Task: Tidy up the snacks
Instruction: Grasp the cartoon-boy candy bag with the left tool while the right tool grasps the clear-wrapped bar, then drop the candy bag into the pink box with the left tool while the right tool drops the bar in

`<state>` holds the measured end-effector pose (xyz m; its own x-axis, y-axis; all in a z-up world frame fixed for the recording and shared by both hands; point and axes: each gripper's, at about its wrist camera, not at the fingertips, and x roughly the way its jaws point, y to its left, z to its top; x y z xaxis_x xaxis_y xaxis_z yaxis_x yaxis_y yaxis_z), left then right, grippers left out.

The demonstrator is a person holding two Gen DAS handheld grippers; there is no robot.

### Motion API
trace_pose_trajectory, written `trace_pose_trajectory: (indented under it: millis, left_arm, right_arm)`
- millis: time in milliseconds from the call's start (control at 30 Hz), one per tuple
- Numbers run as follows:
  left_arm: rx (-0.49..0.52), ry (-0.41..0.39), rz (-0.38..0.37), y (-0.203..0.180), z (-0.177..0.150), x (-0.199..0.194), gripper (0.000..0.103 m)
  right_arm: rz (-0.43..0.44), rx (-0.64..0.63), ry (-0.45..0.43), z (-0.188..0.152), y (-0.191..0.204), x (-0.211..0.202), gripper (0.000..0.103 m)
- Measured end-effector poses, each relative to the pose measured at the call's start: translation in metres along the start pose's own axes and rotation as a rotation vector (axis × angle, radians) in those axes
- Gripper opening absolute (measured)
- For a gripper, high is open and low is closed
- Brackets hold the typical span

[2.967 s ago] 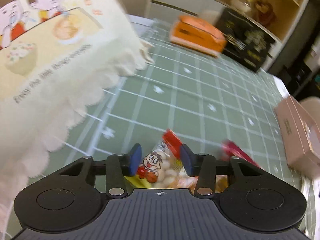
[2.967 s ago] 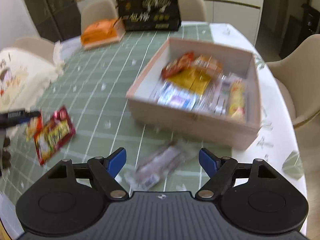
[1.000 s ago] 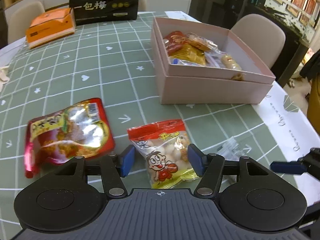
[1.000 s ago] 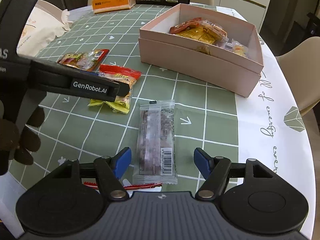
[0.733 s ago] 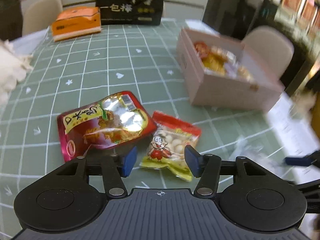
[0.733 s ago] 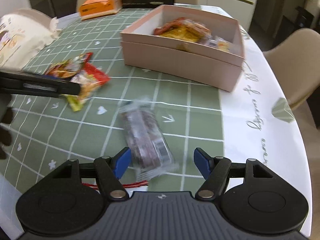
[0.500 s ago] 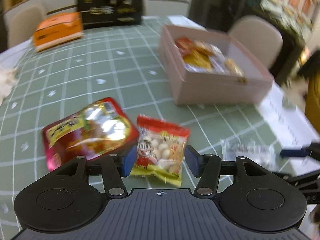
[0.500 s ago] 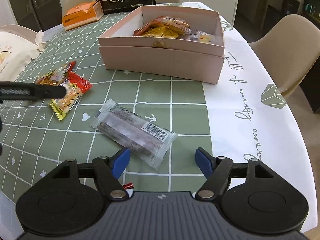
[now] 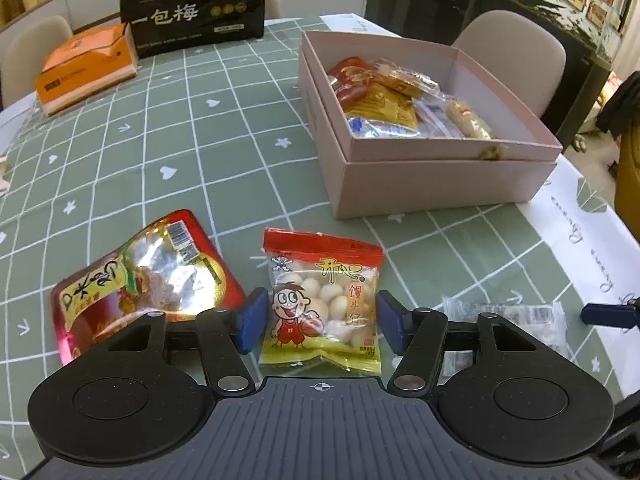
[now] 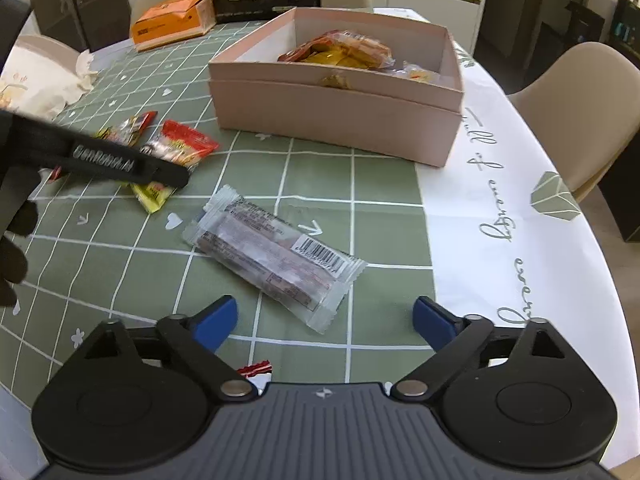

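A pink box (image 9: 440, 176) holding several snack packs stands on the green checked tablecloth; it also shows in the right wrist view (image 10: 336, 112). My left gripper (image 9: 320, 322) is open, its blue pads on either side of a red-and-yellow cartoon snack bag (image 9: 324, 300) lying on the table. A red foil pack (image 9: 136, 280) lies to its left. My right gripper (image 10: 322, 322) is open and empty, just in front of a clear-wrapped bar (image 10: 272, 252). The left gripper's arm (image 10: 100, 156) crosses the right wrist view.
An orange box (image 9: 84, 72) and a black bag (image 9: 196, 8) stand at the far edge. A cream printed cloth bag (image 10: 36, 80) lies at the left. Beige chairs (image 10: 580, 100) surround the table. A small red wrapper (image 10: 256, 370) lies beside the right gripper.
The left gripper turned back to centre on the cartoon bag and came closer to it. The right gripper swung so the clear-wrapped bar now lies diagonally ahead. Both stay open.
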<state>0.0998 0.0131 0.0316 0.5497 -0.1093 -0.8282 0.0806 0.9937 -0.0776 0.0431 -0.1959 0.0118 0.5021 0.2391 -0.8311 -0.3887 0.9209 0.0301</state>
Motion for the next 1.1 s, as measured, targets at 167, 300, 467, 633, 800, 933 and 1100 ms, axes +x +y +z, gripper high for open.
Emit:
trace_pose_trajectory:
  millis: [167,300,467,633,800,933,1100]
  left_arm:
    - [-0.009,0.034,-0.069,0.005,-0.016,-0.016,0.056]
    - [-0.045,0.049,-0.029,0.012,-0.046,-0.043,0.055]
    - [-0.170,0.051,-0.014,0.035,-0.071,-0.065,0.055]
    - [-0.169,0.052,-0.016,0.038,-0.077,-0.070,0.055]
    - [-0.165,0.047,-0.012,0.033,-0.081,-0.071,0.056]
    - [-0.141,0.042,0.004,0.028,-0.083,-0.071,0.056]
    - [-0.128,0.041,0.002,0.027,-0.084,-0.073,0.056]
  right_arm:
    - [-0.002,-0.012,0.020,0.001,0.002,0.002,0.103]
    - [0.044,-0.112,0.074,0.010,0.009,0.002,0.097]
    - [-0.040,-0.165,-0.020,0.016,0.009,-0.007,0.095]
    - [0.163,-0.073,0.082,0.028,0.015,0.005,0.089]
    - [0.243,-0.146,0.028,0.037,0.034,-0.010,0.079]
    - [0.154,-0.211,0.002,0.051,0.045,0.008,0.079]
    - [0.211,-0.318,0.029,0.053,0.080,0.025,0.057]
